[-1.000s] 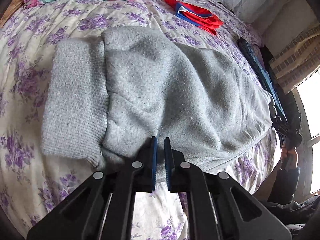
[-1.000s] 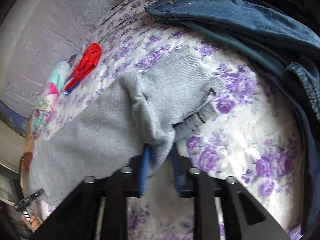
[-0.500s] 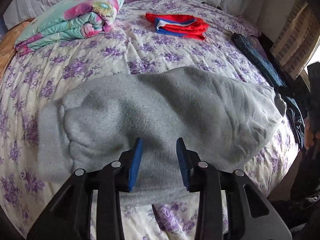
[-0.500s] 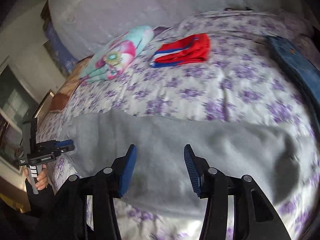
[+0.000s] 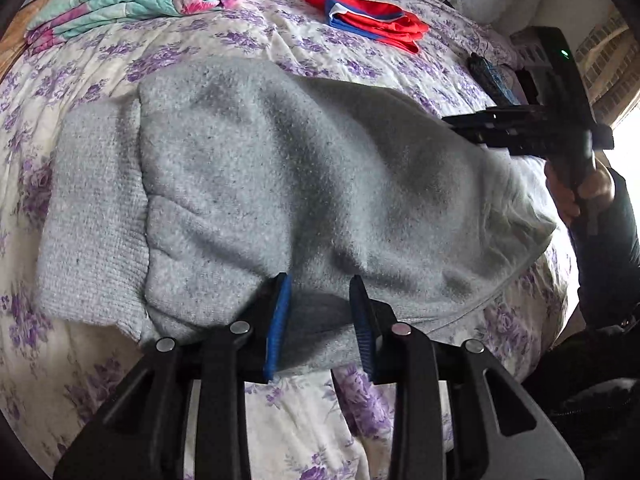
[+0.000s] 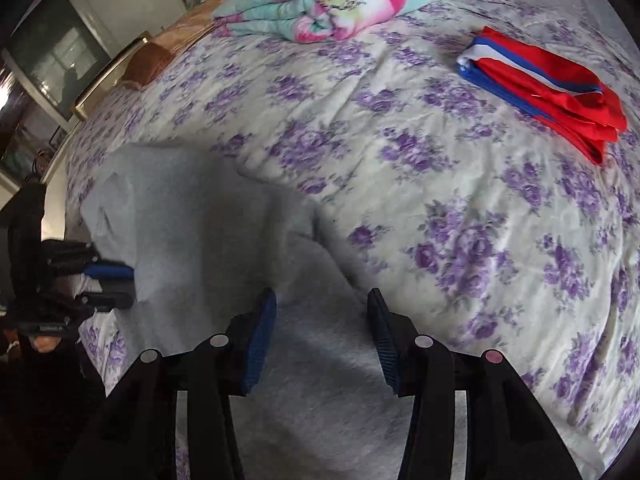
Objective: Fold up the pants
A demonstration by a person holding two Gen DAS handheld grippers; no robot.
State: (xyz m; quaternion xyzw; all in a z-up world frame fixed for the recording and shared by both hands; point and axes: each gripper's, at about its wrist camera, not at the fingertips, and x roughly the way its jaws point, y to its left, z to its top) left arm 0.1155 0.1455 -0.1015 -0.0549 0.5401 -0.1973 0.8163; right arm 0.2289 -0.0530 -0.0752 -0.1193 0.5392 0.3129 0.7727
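Both tools let go since a second ago. Left tool [image 5: 320, 312] wide open over near edge of grey pants [image 5: 280, 184], which lie folded over on the flowered bed [image 5: 360, 68]. Right tool [image 6: 322, 336] also wide open, empty (hovering over fabric). Looks partway: one fold down, likely another left. No containers seen.

a home bedroom: floral bedspread [image 6: 400, 128] (purple blooms), folded blanket [image 6: 336, 0].
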